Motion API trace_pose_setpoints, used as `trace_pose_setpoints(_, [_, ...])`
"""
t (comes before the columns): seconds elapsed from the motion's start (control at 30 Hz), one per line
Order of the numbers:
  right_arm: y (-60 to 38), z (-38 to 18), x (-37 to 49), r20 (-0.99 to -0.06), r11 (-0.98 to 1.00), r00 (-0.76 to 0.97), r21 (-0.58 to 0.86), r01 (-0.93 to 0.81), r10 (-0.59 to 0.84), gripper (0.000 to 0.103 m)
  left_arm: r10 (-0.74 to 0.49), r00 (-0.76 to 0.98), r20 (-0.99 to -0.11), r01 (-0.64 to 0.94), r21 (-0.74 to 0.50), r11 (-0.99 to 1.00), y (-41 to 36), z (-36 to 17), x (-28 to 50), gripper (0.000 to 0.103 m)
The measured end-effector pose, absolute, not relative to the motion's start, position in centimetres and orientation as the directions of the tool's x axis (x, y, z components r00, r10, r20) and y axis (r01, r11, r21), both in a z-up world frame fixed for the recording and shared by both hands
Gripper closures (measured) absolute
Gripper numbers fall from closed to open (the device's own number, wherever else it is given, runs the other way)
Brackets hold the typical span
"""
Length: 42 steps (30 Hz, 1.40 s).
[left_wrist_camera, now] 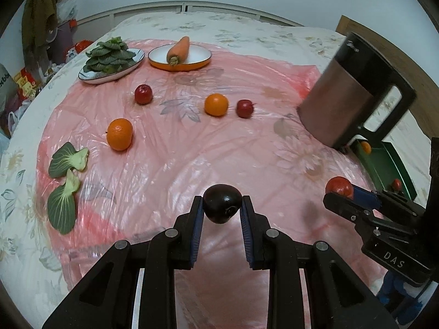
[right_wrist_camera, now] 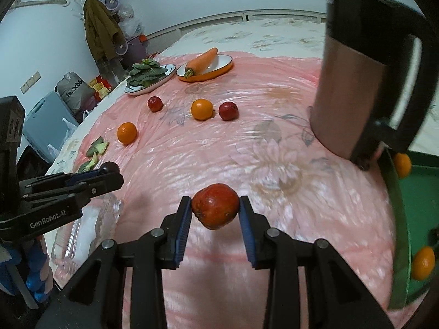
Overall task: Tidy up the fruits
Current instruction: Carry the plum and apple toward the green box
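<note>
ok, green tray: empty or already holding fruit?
Holding fruit. The green tray has two oranges, one near the kettle, another closer.

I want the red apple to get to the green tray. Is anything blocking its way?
Nothing visible blocks it. The right gripper holds the red apple above the pink sheet, and the green tray lies to its right. The kettle stands farther back, beside the tray's far end.

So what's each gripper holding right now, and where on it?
The left gripper pinches a dark plum-like fruit across its sides. The right gripper pinches a red fruit the same way.
</note>
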State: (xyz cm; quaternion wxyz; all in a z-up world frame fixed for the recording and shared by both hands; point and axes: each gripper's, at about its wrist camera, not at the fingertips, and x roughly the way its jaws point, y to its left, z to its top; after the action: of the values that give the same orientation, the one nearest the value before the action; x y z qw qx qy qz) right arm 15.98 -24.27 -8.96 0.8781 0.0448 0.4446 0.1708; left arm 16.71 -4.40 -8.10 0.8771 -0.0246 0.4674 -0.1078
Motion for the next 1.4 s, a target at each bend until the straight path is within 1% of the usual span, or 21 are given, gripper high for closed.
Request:
trace_pose_setpoints(0.6, [-27.8, -6.6, 8.8, -0.747, 0.955, 0.596, 0.205, -0.216, 0.295, 0.07, -0.207, 0.576, -0.791, 0.255, -0.067, 0.965, -8.8, -5.7, 10.9, 0.081])
trace_pose_setpoints(1.4, [-33.3, -6.6, 5.0, -0.719, 0.958, 0.637, 0.247, -0.143, 0.28, 0.07, -0.144, 0.605, -0.783, 0.303, 0.058, 0.951, -13.1, -4.6, 7.4, 0.08])
